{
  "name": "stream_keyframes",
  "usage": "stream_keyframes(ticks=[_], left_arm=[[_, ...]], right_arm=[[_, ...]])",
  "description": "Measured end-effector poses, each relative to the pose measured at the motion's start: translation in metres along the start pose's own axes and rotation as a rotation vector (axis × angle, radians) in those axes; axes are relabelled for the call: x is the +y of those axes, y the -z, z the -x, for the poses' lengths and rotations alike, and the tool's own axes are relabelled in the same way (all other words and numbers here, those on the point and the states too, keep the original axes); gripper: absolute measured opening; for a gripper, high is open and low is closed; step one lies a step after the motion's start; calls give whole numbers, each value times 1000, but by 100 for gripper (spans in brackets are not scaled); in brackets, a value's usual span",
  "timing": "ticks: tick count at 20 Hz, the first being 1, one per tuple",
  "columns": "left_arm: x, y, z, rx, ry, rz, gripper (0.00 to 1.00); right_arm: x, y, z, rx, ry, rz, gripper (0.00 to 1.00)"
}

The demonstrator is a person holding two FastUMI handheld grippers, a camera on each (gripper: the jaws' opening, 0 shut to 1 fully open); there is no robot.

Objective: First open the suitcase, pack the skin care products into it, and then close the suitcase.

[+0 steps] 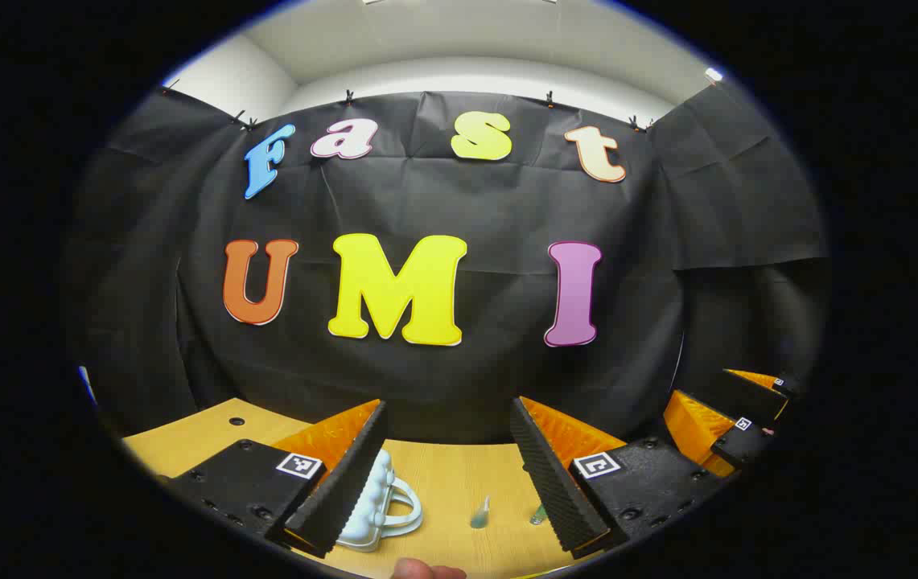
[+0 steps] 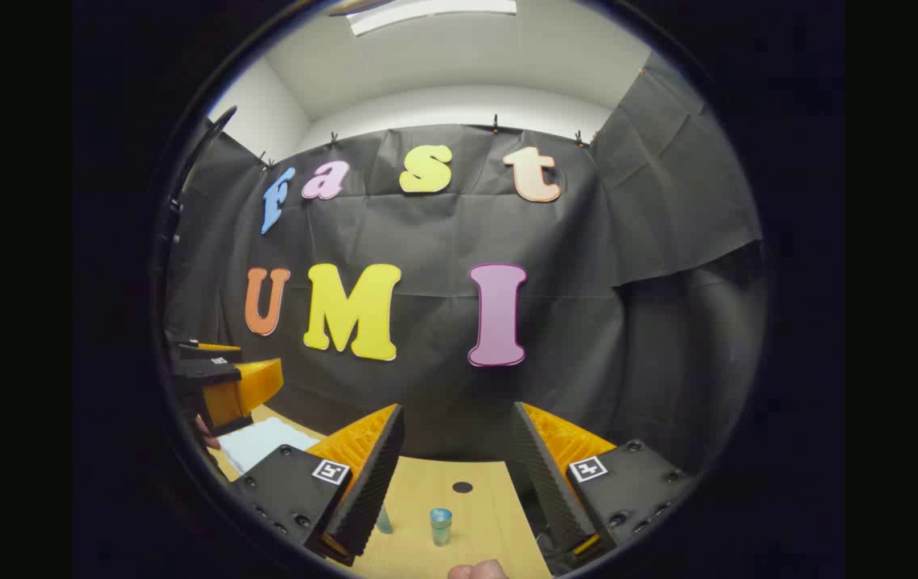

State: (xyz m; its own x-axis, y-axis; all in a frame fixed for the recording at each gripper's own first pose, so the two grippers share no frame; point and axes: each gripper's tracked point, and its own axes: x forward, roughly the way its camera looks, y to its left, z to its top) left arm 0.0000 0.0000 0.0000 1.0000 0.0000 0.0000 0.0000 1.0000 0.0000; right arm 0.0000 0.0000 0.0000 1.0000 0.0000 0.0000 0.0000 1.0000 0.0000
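Both grippers, left point(image 1: 449, 470) and right point(image 2: 452, 474), hang spread apart, holding nothing. Beyond them on the table point(image 1: 459, 482) lie the closed white suitcase point(image 1: 378, 503) and small bottles point(image 2: 441, 525). Opening comes first, probably: reach the suitcase's handle.

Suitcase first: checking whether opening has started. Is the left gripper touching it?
Cannot tell. In the left gripper view, the open left gripper has one finger overlapping the suitcase; contact isn't plain.
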Motion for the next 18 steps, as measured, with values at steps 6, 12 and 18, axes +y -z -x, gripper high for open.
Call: stream_keyframes(ticks=[6,12,18], left_arm=[[1,6,-9,7,-21,9,97],[5,14,-13,22,-38,10,98],[1,36,-11,55,-34,6,97]], right_arm=[[0,4,-9,7,-12,-2,80],[4,12,-13,8,-36,-10,80],[0,27,-11,39,-34,9,80]])
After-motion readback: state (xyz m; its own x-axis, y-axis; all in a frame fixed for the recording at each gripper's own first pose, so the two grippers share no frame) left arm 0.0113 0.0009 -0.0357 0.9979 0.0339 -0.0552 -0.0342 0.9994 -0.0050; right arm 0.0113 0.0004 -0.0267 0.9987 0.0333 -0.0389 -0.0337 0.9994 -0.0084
